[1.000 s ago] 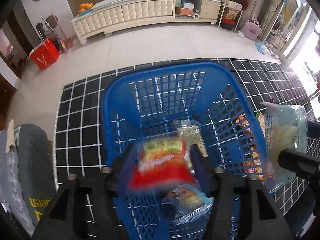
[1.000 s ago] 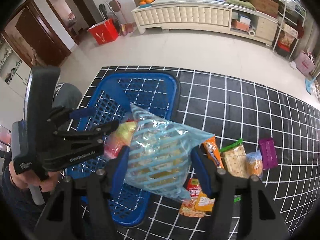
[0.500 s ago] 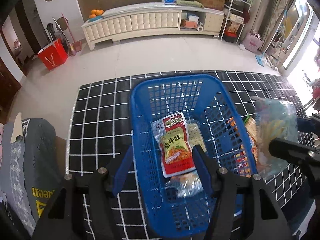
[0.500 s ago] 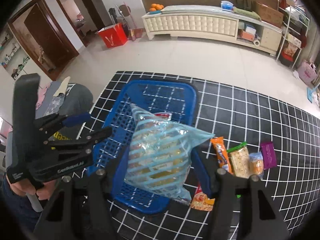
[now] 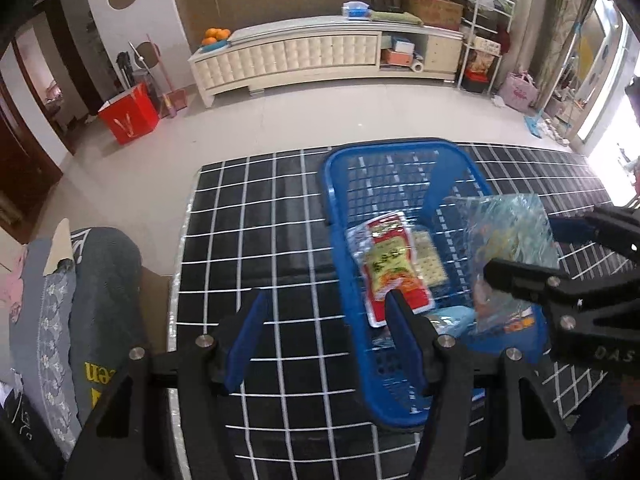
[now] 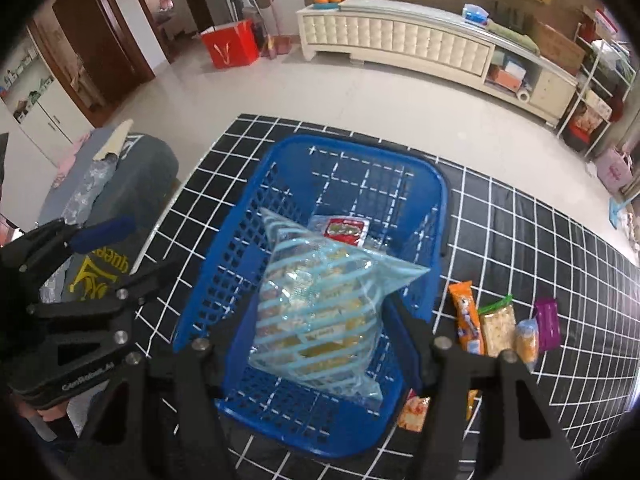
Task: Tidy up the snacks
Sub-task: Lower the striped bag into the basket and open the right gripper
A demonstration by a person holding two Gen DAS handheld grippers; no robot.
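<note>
A blue plastic basket [image 5: 332, 200] [image 6: 352, 148] stands on the black grid mat. Inside lies a red and green snack pack [image 5: 392, 264] [image 6: 346, 230] on top of other packets. My right gripper [image 6: 324, 320] [image 5: 524, 252] is shut on a clear blue-striped bag of snacks [image 6: 320, 300] [image 5: 508, 240] and holds it over the basket. My left gripper [image 5: 324, 340] [image 6: 128, 252] hangs open and empty over the mat, just left of the basket.
Loose snacks lie on the mat right of the basket: an orange pack [image 6: 466, 320], a cracker pack [image 6: 498, 324], a purple pack [image 6: 547, 322]. A grey cushion [image 5: 100, 280] is at the left. Beyond the mat stand a red bag [image 5: 128, 120] and a white cabinet [image 5: 304, 56].
The red pack left my left gripper's fingers and now lies in the basket. The left gripper drew away to the left and up. The right gripper carried the striped bag over the basket.
</note>
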